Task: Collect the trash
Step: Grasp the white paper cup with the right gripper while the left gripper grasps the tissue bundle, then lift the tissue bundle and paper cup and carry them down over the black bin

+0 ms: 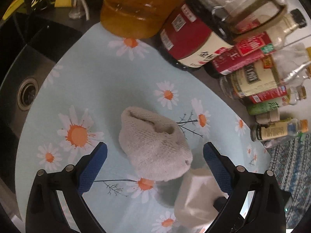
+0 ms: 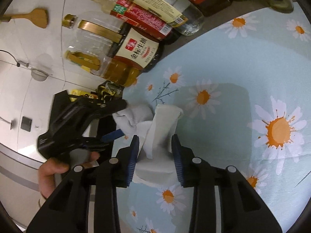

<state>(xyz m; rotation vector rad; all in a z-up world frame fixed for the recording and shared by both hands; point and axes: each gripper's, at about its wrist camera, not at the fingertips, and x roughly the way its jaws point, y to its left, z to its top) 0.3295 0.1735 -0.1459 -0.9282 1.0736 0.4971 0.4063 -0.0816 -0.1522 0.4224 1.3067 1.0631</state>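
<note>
The crumpled white tissue [image 2: 155, 136] lies on the daisy-print mat [image 2: 243, 68] covering the tabletop, pinched between the blue pads of the right hand-held gripper [image 2: 155, 147]. Just beside it sits a grey knitted cloth [image 1: 153, 143], with the left hand-held gripper [image 1: 155, 155] spread wide around it, pads apart from the cloth.
</note>
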